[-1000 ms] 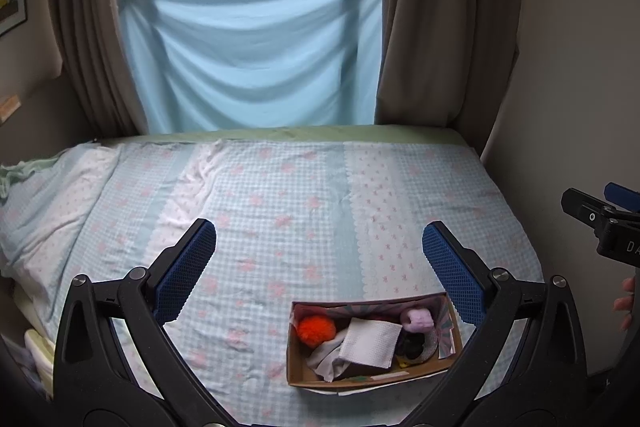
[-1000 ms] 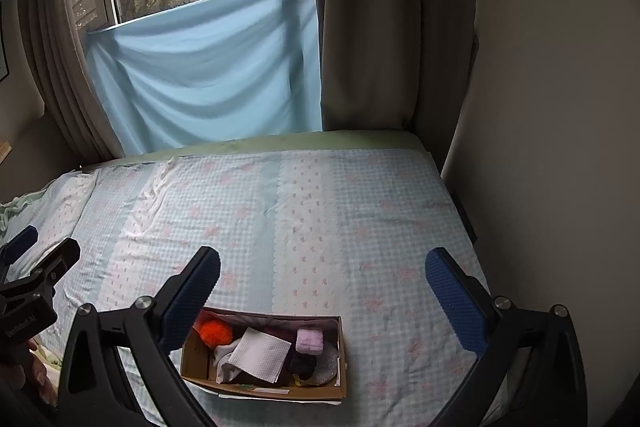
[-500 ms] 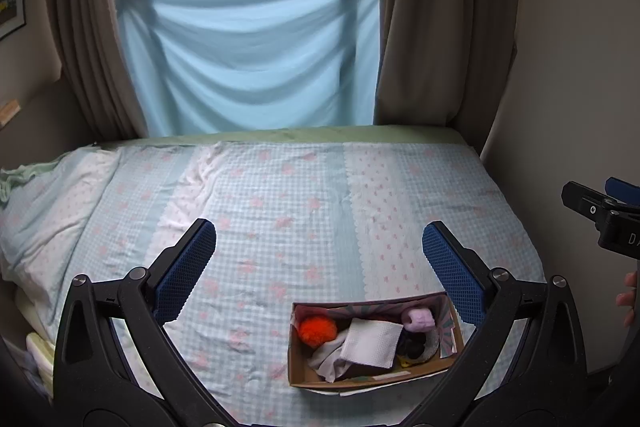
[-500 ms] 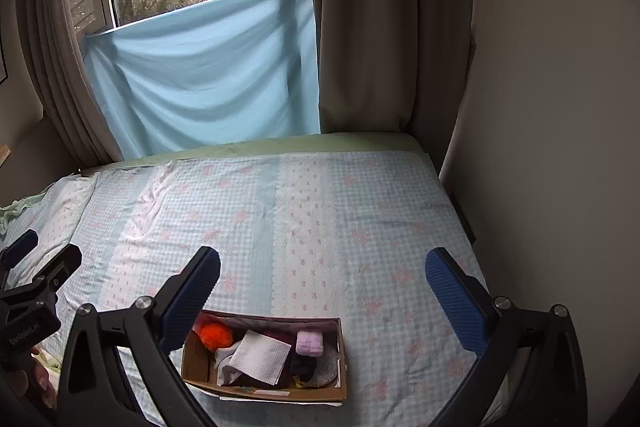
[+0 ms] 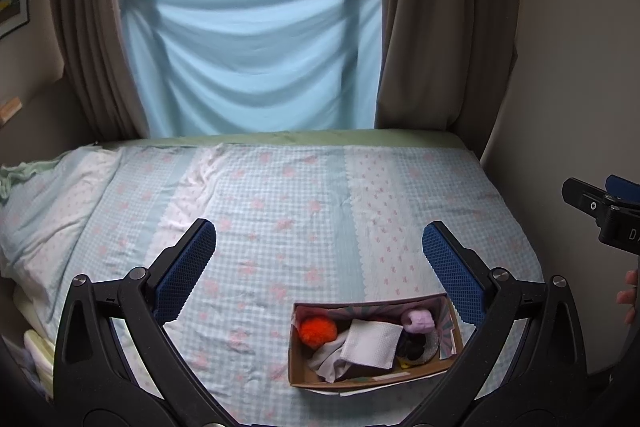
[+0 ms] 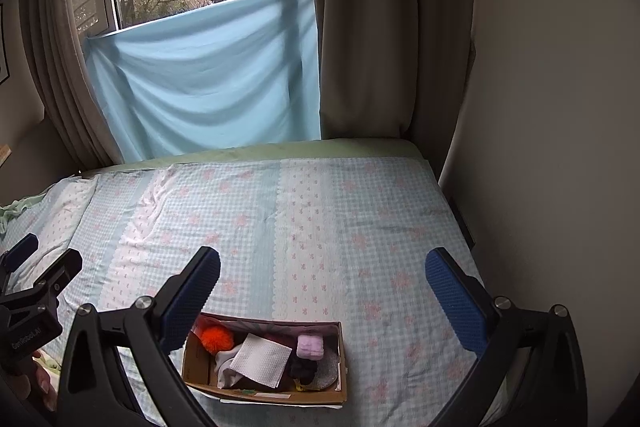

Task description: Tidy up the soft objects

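Observation:
A shallow cardboard box (image 5: 298, 367) sits on the bed near its front edge; it also shows in the right wrist view (image 6: 342, 359). Inside lie an orange pom-pom (image 5: 318, 331), a white cloth (image 5: 374, 343), a lilac soft block (image 5: 418, 321) and dark items (image 5: 412, 347). My left gripper (image 5: 320, 271) is open and empty, held above the bed with the box low between its fingers. My right gripper (image 6: 324, 295) is open and empty, above and just behind the box. Each gripper's side shows at the other view's edge.
The bed (image 5: 280, 211) has a pale blue checked sheet with pink flowers. A wall (image 6: 552, 147) runs along its right side. A light blue cloth (image 5: 256, 55) hangs over the window between brown curtains (image 5: 440, 27). Bedding bunches at the left (image 5: 36, 203).
Both views have shifted slightly, so the box sits a little lower in the right wrist view. Both grippers stay open. Nothing in the box has moved.

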Motion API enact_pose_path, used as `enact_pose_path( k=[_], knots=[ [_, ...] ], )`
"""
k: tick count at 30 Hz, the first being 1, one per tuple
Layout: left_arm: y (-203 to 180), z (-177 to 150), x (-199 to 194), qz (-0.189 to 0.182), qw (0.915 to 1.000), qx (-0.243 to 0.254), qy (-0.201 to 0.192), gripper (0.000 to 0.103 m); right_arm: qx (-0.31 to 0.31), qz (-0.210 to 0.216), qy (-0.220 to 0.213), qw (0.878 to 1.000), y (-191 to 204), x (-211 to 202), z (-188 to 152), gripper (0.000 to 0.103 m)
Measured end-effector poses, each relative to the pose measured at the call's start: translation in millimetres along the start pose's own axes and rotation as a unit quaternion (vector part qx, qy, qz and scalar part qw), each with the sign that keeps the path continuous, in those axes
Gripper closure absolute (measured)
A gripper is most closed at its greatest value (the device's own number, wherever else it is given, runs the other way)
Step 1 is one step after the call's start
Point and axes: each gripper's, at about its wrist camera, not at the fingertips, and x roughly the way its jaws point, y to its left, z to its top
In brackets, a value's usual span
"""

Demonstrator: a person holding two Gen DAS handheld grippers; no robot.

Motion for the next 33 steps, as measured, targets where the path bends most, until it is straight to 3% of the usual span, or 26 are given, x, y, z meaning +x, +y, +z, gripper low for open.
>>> enact_pose_path(
  k=[33],
  knots=[
    [-2.2, -8.0, -6.7, 0.019, 0.9996, -0.006, -0.021, 0.000, -0.005, 0.004, -0.006, 1.000, -1.3, 2.3, -0.8, 0.001]
  ],
)
